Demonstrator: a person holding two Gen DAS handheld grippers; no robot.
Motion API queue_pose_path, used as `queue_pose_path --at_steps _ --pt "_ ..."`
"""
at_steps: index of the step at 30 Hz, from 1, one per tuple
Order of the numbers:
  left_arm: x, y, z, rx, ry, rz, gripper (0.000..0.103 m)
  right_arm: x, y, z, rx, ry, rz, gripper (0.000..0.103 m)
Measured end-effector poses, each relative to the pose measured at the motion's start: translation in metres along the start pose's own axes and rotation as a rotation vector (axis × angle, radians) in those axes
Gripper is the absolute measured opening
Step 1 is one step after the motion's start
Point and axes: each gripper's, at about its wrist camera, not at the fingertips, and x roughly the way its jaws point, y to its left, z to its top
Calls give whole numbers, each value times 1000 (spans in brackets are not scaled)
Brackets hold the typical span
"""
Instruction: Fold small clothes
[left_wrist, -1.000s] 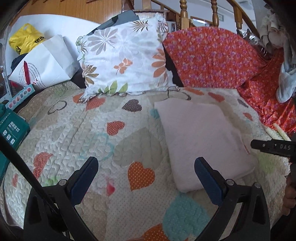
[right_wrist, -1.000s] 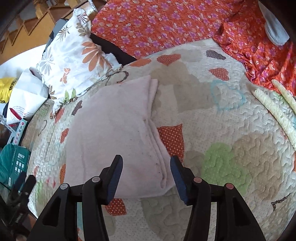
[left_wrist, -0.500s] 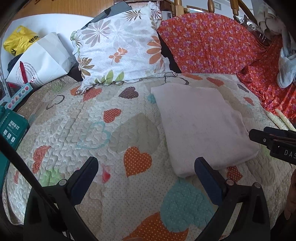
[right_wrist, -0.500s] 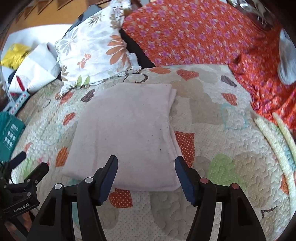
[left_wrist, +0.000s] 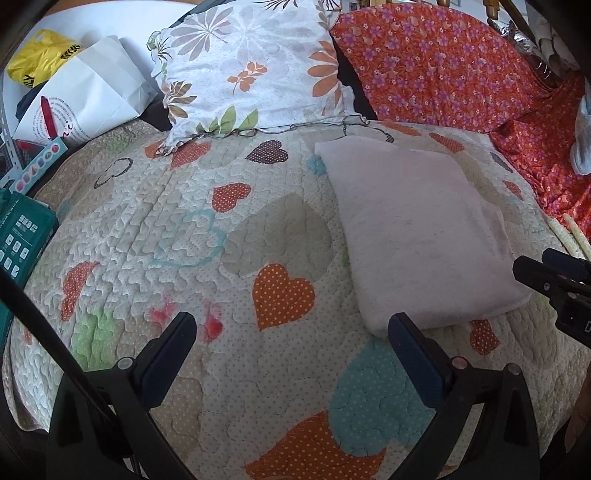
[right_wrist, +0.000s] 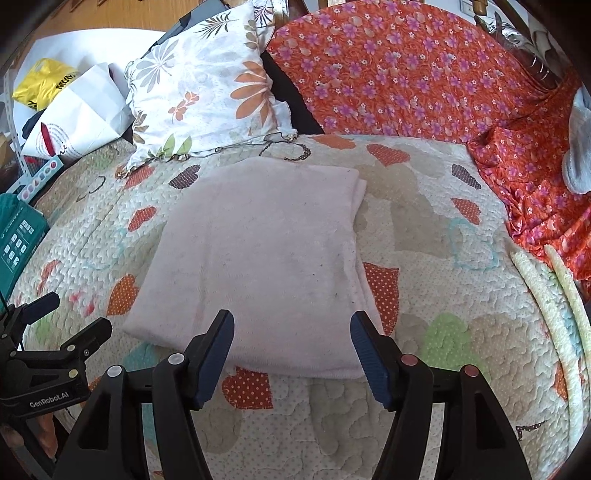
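A pale pink cloth (left_wrist: 417, 229), folded into a thick rectangle, lies flat on the heart-patterned quilt (left_wrist: 184, 221). In the right wrist view the same cloth (right_wrist: 266, 258) fills the middle, its layered edges on the right side. My right gripper (right_wrist: 291, 319) hovers just short of the cloth's near edge, open, with nothing pinched between its blue pads. My left gripper (left_wrist: 291, 325) stands wide open over bare quilt, left of the cloth's near corner. Each gripper shows at the edge of the other's view: the right gripper (left_wrist: 554, 277) and the left gripper (right_wrist: 44, 332).
A floral pillow (left_wrist: 251, 70) and orange flowered fabric (left_wrist: 443, 66) back the bed. A white paper bag (left_wrist: 85, 96), a yellow bag (left_wrist: 40, 59) and a teal box (left_wrist: 22, 229) crowd the left side. Pale foam rolls (right_wrist: 546, 295) lie along the right edge.
My right gripper has rolled level, its jaws have spread wider, and the cloth now sits square in front of it. The left view has tipped slightly downward. The cloth has not moved.
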Motion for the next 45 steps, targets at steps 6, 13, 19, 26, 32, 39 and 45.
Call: queue_pose_path --at_steps 6,13,19,26,32,39,45 --pt "3 2 -1 -6 16 -1 103 2 6 -3 -29 9 -14 73" --pt "7 6 -2 -18 39 -2 103 6 10 -5 -59 27 -56 76" --pt "10 8 -3 -26 55 -1 103 11 7 -7 -52 56 -83 76" --pt "13 9 -3 -23 66 13 103 13 4 -7 -39 70 -96 76" --pt "15 10 -4 -26 72 7 103 12 7 -8 -60 62 -103 77" --pt "18 12 -6 -40 88 3 103 9 17 -10 -118 45 -130 77" --pt "18 13 -6 -45 92 1 103 8 25 -12 -158 34 -147 78"
